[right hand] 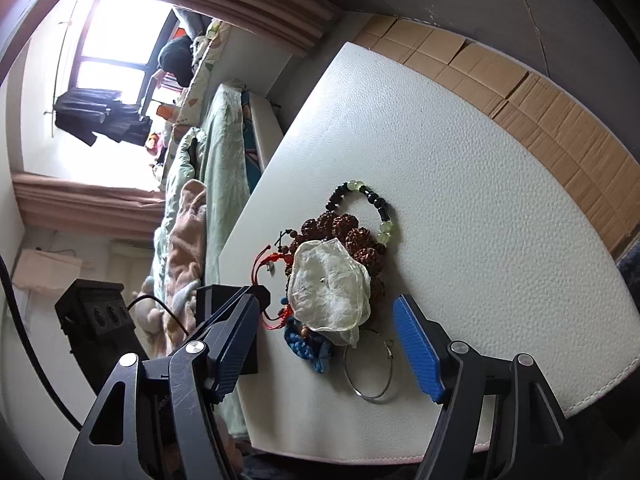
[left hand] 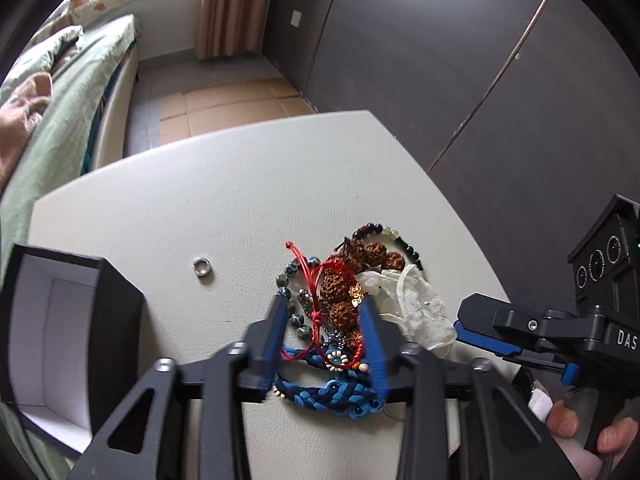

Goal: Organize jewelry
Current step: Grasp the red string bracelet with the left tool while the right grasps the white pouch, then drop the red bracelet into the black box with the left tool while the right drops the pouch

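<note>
A pile of jewelry lies on the white table [left hand: 160, 208]: brown seed beads [left hand: 340, 288], a red cord [left hand: 316, 280], a blue braided bracelet [left hand: 332, 396], a dark bead bracelet [right hand: 372, 200] and a white fabric flower [left hand: 412, 304]. My left gripper [left hand: 324, 308] is open, its fingers on either side of the red cord and brown beads. My right gripper [right hand: 332, 320] is open around the fabric flower [right hand: 328, 284], just above it. A small silver ring [left hand: 203, 268] lies apart to the left. A thin wire hoop [right hand: 368, 372] lies near the right gripper.
An open black box with a white inside [left hand: 60, 340] stands at the table's left edge. A bed with green covers [left hand: 60, 100] is beyond the table on the left. A dark wardrobe [left hand: 440, 60] is behind. Cardboard [left hand: 228, 104] covers the floor.
</note>
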Motion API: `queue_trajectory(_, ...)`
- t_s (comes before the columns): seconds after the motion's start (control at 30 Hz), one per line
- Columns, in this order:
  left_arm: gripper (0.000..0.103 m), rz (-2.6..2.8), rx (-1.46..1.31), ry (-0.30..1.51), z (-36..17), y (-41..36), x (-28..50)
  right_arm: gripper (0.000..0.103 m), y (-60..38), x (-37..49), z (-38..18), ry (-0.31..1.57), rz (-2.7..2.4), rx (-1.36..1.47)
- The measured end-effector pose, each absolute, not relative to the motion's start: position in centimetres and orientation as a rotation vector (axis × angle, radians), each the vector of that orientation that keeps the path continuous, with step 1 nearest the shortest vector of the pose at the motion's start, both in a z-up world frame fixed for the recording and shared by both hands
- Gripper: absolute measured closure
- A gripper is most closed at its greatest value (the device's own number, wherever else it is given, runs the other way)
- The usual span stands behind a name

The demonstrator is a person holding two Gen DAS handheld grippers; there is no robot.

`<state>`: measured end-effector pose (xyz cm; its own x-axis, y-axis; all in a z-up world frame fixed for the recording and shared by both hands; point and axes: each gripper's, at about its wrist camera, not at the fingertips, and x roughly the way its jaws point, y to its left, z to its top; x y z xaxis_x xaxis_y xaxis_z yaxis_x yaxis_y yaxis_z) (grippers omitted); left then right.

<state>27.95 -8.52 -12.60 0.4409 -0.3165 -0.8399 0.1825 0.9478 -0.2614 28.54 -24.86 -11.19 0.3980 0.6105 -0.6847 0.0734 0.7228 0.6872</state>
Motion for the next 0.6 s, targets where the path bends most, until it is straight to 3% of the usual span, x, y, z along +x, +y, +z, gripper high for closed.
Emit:
queue_trajectory(0.07,0.096,-0.330,-0.146,1.069,-12.9,-8.6,27.9,0.037,-24.6,28.7,-11.5,1.136,0.363,0.710)
queue_trajectory(0.13,0.098,-0.337,-0.157,1.037,-12.3,-8.4,27.5,0.042,-24.4,28.8,-11.5,1.138,0.352,0.697)
queue_trajectory(0.27,0.099,-0.365,-0.180,0.967,-10.2,-7.9,26.4,0.068,-24.1,28.9,-11.8,1.139,0.326,0.665)
queue_trajectory(0.3,0.099,-0.366,-0.191,0.951,-9.6,-7.6,26.0,0.082,-24.2,28.8,-11.8,1.137,0.321,0.663)
queue_trajectory(0.37,0.099,-0.369,-0.216,0.931,-8.7,-6.9,25.5,0.096,-24.4,28.8,-11.9,1.132,0.340,0.682)
queue_trajectory(0.6,0.099,-0.362,-0.270,0.858,-5.9,-4.6,24.4,0.098,-23.2,28.0,-9.2,1.025,0.420,0.634)
